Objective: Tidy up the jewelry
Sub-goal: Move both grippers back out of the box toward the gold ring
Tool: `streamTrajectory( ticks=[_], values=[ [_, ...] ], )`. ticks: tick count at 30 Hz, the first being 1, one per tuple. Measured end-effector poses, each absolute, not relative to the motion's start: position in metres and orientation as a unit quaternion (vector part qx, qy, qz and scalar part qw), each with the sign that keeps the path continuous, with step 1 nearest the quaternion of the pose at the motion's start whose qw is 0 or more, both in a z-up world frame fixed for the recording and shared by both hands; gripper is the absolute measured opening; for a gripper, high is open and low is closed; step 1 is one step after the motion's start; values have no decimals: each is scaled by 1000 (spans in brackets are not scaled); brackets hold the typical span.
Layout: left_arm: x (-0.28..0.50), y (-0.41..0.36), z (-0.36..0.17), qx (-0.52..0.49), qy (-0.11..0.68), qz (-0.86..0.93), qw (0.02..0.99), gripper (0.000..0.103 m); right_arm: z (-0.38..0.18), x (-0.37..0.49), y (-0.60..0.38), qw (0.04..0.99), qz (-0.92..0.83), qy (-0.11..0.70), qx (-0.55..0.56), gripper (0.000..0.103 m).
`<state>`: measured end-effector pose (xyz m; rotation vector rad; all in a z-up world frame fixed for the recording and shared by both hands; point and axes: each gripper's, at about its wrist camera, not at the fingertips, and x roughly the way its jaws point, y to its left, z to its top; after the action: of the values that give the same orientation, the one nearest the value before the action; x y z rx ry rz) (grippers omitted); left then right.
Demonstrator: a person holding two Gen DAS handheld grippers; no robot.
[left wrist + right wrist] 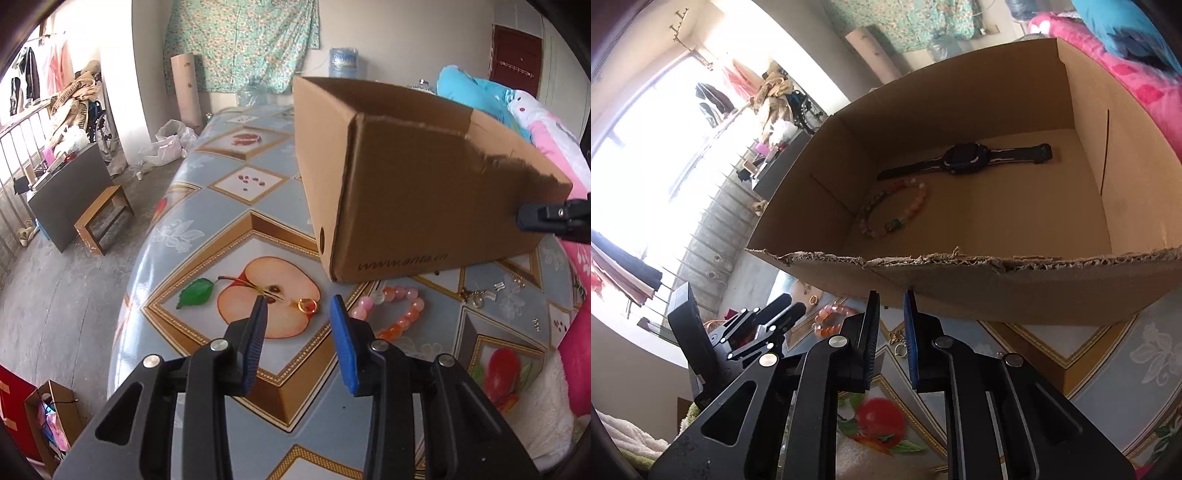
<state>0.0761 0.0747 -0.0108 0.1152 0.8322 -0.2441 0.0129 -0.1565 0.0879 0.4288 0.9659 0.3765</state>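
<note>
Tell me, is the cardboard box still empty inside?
No. The cardboard box already holds a black watch and a beaded bracelet on its floor.

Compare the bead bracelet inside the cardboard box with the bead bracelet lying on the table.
Place: the boxed bracelet lies on the cardboard box floor beside a black watch; the table bracelet lies outside on the patterned tablecloth.
Colour: the boxed bracelet mixes pale, pink and green beads; the table bracelet is pink and orange.
Both are untouched bead loops lying flat.
</note>
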Motion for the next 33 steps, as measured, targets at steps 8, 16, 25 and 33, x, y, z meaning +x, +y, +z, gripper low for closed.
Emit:
streamTrajectory(
  ticks=[8, 16, 25, 33],
  values=[
    [85, 72, -22, 90, 401, -147, 900, 31, 85, 10, -152, 855, 172, 452, 187, 13],
    [101, 74, -21, 111, 401, -197, 888, 23, 81, 14, -139, 853, 188, 453, 178, 16],
    [90, 67, -22, 135, 391, -211, 886, 11, 78, 13, -134, 851, 193, 454, 181, 16],
    [75, 71, -10, 118, 380, -199, 895, 9, 83, -1, -138, 857, 191, 447, 168, 16]
  ],
)
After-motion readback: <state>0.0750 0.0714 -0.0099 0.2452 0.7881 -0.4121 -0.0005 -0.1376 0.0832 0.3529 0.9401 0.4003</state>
